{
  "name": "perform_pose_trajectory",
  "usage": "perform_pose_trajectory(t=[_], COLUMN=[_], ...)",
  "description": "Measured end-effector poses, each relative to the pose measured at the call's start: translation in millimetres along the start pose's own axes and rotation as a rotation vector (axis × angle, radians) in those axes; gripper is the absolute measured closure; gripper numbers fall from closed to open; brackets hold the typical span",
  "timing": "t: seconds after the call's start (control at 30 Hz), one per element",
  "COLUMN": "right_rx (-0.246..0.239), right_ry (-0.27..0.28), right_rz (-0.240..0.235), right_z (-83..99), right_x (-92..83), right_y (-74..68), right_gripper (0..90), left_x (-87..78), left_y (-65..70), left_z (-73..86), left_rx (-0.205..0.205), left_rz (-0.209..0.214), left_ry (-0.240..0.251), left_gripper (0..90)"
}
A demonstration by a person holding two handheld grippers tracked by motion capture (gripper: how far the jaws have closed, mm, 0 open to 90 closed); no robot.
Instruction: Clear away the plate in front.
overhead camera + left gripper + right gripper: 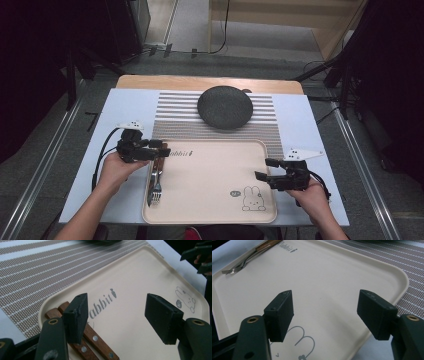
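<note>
High view is showing a person's forearms coming in from the near edge of the table, each hand holding a gripper over a cream tray (pixel 215 200). Nearest the person, the right gripper (pixel 264 169) is hovering above the tray's right edge, close to a printed rabbit (pixel 253 198); its jaws are standing wide apart with nothing between them, as the right gripper view is also showing. On the other side, the left gripper (pixel 162 148) is hanging over the tray's far left corner, its jaws likewise spread and grasping nothing.

Lying along the tray's left edge, just beneath the left gripper, are the forks (pixel 156 186), two as far as I can tell, side by side, tines pointing toward the person and wooden handles (pixel 86 343) pointing away. In the left gripper view the handles are sitting directly below one jaw, riveted and flat against the tray floor.

Judging from this, the forks are looking light and stiff, with smooth metal necks that would be slippery. The wooden handles seem the better place to grip, across their width near the rivets, though lying flat and touching each other they may be awkward to separate.

Farther off, beyond the tray, a striped placemat (pixel 175 117) is lying on a pale blue sheet, and a dark round plate (pixel 225 106) is resting at the mat's far side, well apart from both grippers.
</note>
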State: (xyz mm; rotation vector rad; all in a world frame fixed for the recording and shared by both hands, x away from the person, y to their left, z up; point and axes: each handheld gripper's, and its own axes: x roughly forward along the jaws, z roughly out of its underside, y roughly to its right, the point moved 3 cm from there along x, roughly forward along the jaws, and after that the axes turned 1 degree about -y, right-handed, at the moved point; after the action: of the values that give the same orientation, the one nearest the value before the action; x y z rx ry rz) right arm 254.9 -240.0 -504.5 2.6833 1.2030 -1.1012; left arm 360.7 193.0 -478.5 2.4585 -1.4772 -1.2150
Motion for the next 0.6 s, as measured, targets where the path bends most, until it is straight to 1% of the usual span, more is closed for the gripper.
perform_pose_trajectory(t=[0.03, 0.1, 0.17, 0.2, 0.23, 0.33, 0.43, 0.47, 0.5, 0.57, 0.6], right_rx=[-0.001, 0.001, 0.001, 0.003, 0.004, 0.003, 0.004, 0.003, 0.004, 0.004, 0.003], right_ry=[-0.002, -0.006, -0.003, -0.003, -0.003, -0.001, 0.001, 0.0, -0.002, -0.003, -0.003], right_rz=[0.0, -0.001, -0.002, -0.002, -0.003, 0.0, -0.003, -0.004, -0.004, -0.003, -0.003], right_z=[0.3, 0.7, 0.5, 0.5, 0.5, 0.7, 0.6, 0.7, 0.8, 0.8, 0.7], right_x=[0.3, 0.5, 0.4, 0.3, 0.2, 0.3, -0.1, 0.0, 0.0, 0.1, 0.1], right_y=[-0.2, -0.7, -0.7, -0.8, -0.7, -0.2, -0.5, -0.6, -0.8, -0.8, -0.6], right_gripper=[28.4, 28.4, 28.4, 28.4, 28.4, 28.4, 28.4, 28.4, 28.4, 28.4, 28.4], left_x=[-0.2, 0.5, 1.9, 3.2, 4.3, 8.9, 14.8, 16.9, 18.3, 22.1, 24.1], left_y=[-1.0, -2.4, -2.9, -3.2, -3.3, -4.7, -7.0, -7.5, -7.9, -8.4, -8.6], left_z=[-1.7, -5.9, -9.4, -12.0, -13.4, -20.6, -29.6, -32.6, -34.9, -40.5, -43.5], left_rx=[-0.003, -0.007, -0.008, -0.006, -0.004, -0.001, -0.008, -0.006, -0.003, 0.003, -0.001], left_rz=[-0.003, -0.017, -0.017, -0.017, -0.026, -0.042, -0.047, -0.054, -0.057, -0.069, -0.071], left_ry=[0.003, 0.006, 0.015, 0.01, 0.013, -0.01, -0.012, -0.013, -0.016, -0.013, -0.013], left_gripper=[36.8, 36.7, 36.7, 36.7, 36.8, 36.5, 36.2, 36.1, 34.1, 34.0, 34.1])
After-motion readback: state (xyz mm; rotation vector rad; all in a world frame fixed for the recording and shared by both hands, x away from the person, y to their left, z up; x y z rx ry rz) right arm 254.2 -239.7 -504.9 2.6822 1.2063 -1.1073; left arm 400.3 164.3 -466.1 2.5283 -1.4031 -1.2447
